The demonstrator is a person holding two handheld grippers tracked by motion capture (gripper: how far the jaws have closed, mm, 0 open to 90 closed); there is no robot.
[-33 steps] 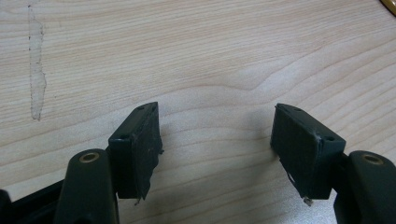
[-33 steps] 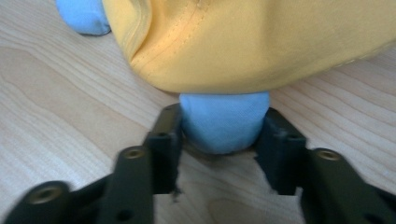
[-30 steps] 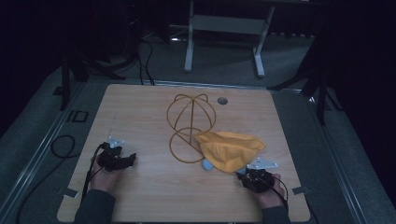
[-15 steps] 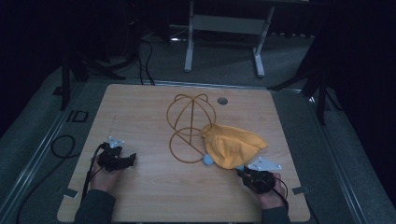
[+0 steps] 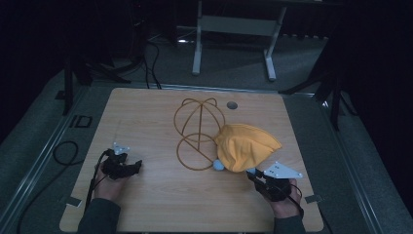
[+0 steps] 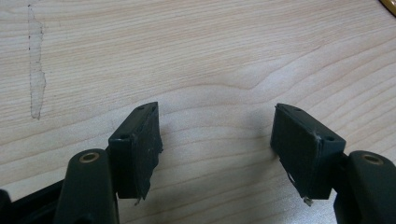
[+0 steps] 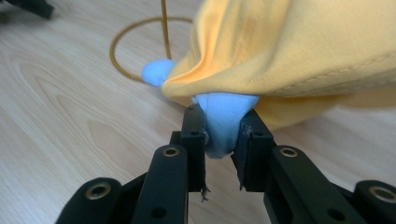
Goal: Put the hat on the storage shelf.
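**Student:** What does the right hand-held gripper (image 7: 223, 130) hold?

**Instructor:** Its jaws have just been closing and now clamp a fold of the pale blue lining (image 7: 224, 121) at the near edge of the yellow cap (image 5: 246, 146). The cap lies on the desk (image 5: 160, 204), right of centre, its far edge against the wire cap frame (image 5: 197, 131); a second bit of blue peeks out at its near-left edge.

**Student:** And the left hand-held gripper (image 6: 217, 140)?

**Instructor:** Jaws apart, nothing between them, low over bare wood well left of the cap.

**Student:** How should the lift be done well?

**Instructor:** In my judgement: only a small pinch of soft fabric is gripped, so raise it slowly and steadily, lest it slip free. Keep the pull upward and slightly toward the person, so the cloth does not snag or drag the light frame. The free gripper could take the opposite edge to spread the cap.
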